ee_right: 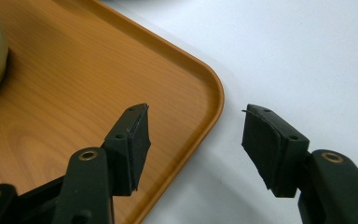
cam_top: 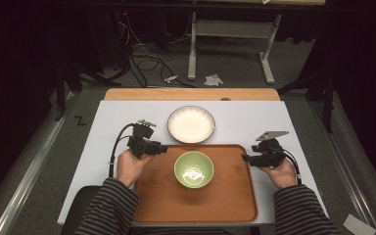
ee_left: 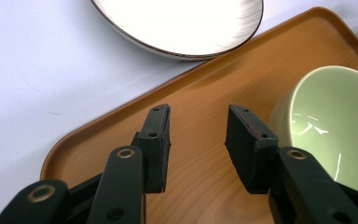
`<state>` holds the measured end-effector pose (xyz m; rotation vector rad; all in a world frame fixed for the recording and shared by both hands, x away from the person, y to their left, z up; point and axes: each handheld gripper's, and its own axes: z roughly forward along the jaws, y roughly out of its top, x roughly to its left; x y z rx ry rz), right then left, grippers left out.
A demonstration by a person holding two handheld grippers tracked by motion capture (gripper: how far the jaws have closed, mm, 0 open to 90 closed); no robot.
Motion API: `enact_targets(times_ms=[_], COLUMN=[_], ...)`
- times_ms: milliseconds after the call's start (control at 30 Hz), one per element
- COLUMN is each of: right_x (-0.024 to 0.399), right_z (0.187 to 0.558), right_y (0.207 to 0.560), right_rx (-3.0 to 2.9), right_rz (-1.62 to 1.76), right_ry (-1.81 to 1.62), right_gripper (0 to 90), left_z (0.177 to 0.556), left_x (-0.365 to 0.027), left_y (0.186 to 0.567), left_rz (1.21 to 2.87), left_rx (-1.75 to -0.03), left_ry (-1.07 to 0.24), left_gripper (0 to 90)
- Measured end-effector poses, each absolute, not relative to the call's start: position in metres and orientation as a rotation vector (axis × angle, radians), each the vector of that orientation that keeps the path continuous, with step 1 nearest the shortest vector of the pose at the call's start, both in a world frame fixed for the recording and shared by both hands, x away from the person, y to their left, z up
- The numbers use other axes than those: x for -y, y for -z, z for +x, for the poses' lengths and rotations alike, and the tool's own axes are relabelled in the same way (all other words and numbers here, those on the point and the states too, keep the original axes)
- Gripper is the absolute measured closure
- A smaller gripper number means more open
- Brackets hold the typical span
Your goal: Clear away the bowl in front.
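Observation:
A green bowl (cam_top: 194, 169) stands upright in the middle of a wooden tray (cam_top: 230, 196). Behind the tray a white plate (cam_top: 191, 124) with a dark rim lies on the table. My left gripper (cam_top: 163, 148) hovers over the tray's far left corner, open, with nothing between its jaws; the green bowl (ee_left: 335, 121) is just to its right and the white plate (ee_left: 182, 23) ahead. My right gripper (cam_top: 245, 158) sits at the tray's right edge, open and empty, one jaw over the tray (ee_right: 74, 93), the other over the bare table.
The tray rests on a white table top (cam_top: 254, 117) with a wooden strip along its far side. Beyond the table are grey floor, cables and a white stand's legs (cam_top: 267, 63). Striped sleeves enter from the bottom.

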<state>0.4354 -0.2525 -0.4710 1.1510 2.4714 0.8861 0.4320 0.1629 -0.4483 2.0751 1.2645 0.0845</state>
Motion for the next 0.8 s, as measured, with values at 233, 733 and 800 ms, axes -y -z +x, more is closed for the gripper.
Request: enact_targets(times_ms=[233, 733, 800], right_x=[0.253, 0.253, 0.253], right_z=[0.435, 0.435, 0.435], right_y=[0.471, 0.472, 0.472], right_rx=[-2.464, -2.463, -2.463], right_rz=[1.15, 1.151, 1.15], right_ry=[-0.895, -0.894, -0.886], right_gripper=[42.9, 42.9, 42.9], left_z=[0.437, 0.444, 0.445], left_x=[-0.165, -0.162, -0.16], left_y=[0.458, 0.473, 0.476], left_rz=[2.061, 2.069, 2.089], left_rx=[-1.299, -1.33, -1.333], left_ry=[-0.084, -0.063, -0.062], left_gripper=[58.8, 54.8, 54.0])
